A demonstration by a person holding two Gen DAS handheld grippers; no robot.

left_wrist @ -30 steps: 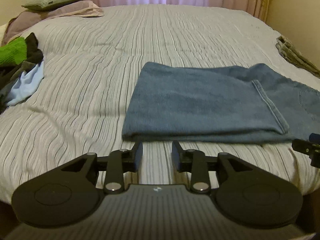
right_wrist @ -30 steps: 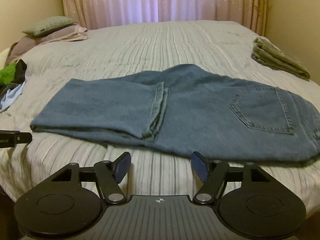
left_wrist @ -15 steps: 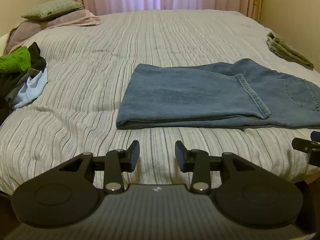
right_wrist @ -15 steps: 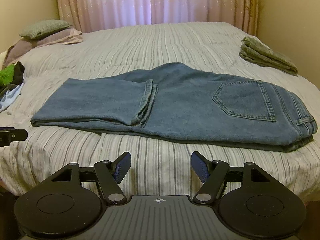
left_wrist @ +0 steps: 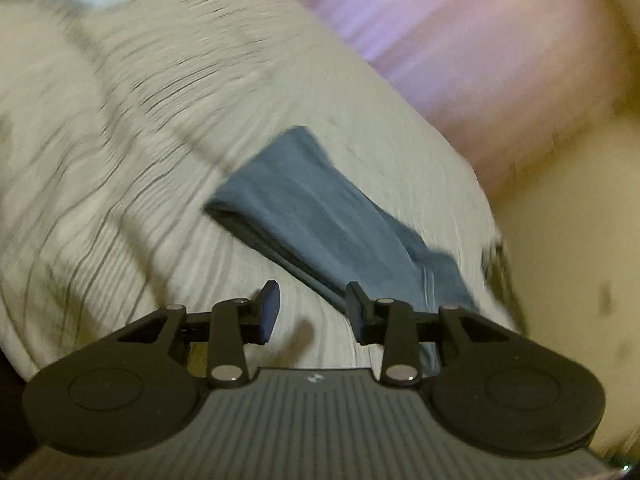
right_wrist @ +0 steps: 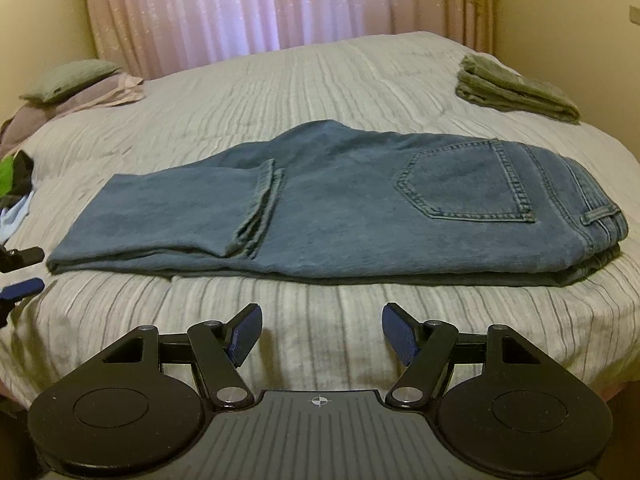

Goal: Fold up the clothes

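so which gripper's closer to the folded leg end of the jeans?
Left. The left gripper sits beside the jeans at that end; the right gripper faces their middle, off the near edge.

Rough blue denim jeans, soft striped cloth bedspread, matt black plastic right gripper, thin pink curtain

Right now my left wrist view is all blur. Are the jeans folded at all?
Observer: Once. The jeans lie flat on the bed, with the leg hems brought back to just left of the back pocket.
Operator: Is the right gripper holding anything?
Observer: No. The right gripper is open and sits short of the jeans' near edge.
Operator: What else is on the bed?
Observer: A folded green stack at the far right, apart from the jeans.
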